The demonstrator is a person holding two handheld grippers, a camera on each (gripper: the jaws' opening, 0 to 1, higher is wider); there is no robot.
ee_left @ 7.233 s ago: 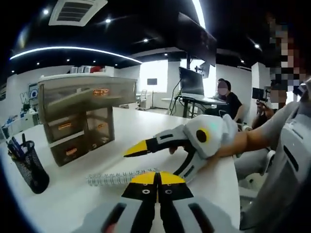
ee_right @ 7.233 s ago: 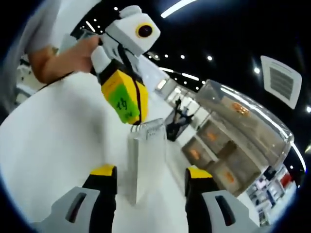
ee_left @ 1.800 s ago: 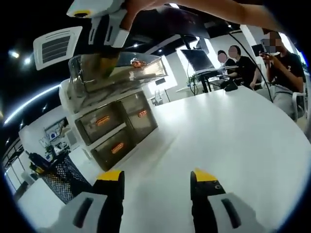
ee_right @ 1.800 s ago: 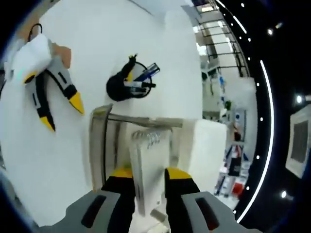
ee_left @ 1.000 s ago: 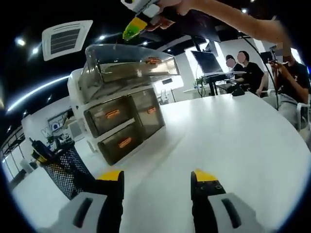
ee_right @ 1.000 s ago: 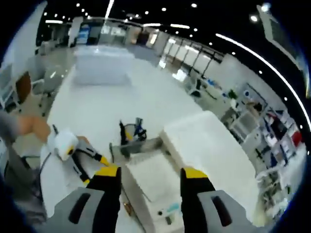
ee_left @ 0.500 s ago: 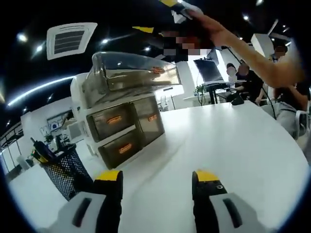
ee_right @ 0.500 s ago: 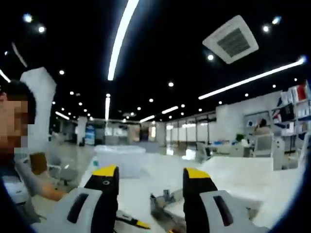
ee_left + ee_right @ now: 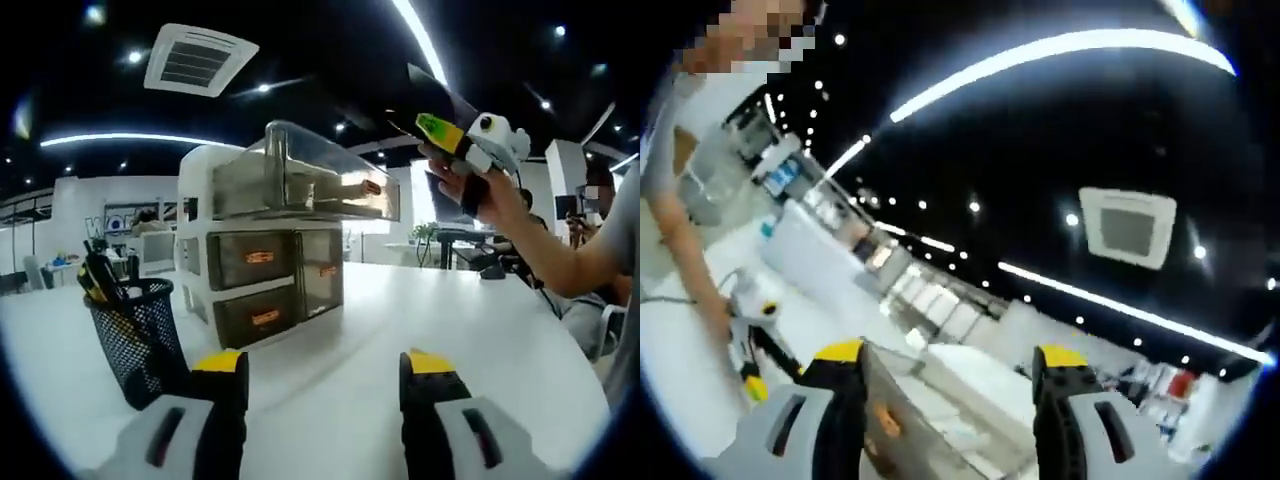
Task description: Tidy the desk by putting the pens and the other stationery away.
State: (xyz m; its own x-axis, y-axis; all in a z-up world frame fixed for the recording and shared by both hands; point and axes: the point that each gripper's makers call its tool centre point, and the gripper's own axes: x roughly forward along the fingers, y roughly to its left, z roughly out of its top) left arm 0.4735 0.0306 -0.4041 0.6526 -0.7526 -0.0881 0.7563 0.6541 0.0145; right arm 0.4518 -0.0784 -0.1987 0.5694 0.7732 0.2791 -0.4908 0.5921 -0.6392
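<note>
The broad white desk (image 9: 480, 350) carries a smoke-grey translucent plastic drawer organiser (image 9: 285, 250), which stands toward the far edge with a clear open tray on top and small drawers with orange labels below; nearer the left edge stands a black wire-mesh pen cup (image 9: 140, 335) with pens (image 9: 97, 278) upright in it. No loose stationery is visible on the bare desk between them, so the tidying looks close to done, though the tray's contents are too dim to tell. The right gripper (image 9: 462, 140), yellow-tipped and white-bodied, is held in a hand high above the desk just beside the organiser's top right corner; in its own view its jaws stand wide apart with nothing between them, above the organiser's top. The left gripper (image 9: 320, 362) hovers low over the near edge, jaws wide and empty. To finish well, the right hand should probably come clear of the tray without knocking its thin wall, and both grippers should sweep the desk for any stray item before settling, keeping away from the light pen cup, which could tip easily.
</note>
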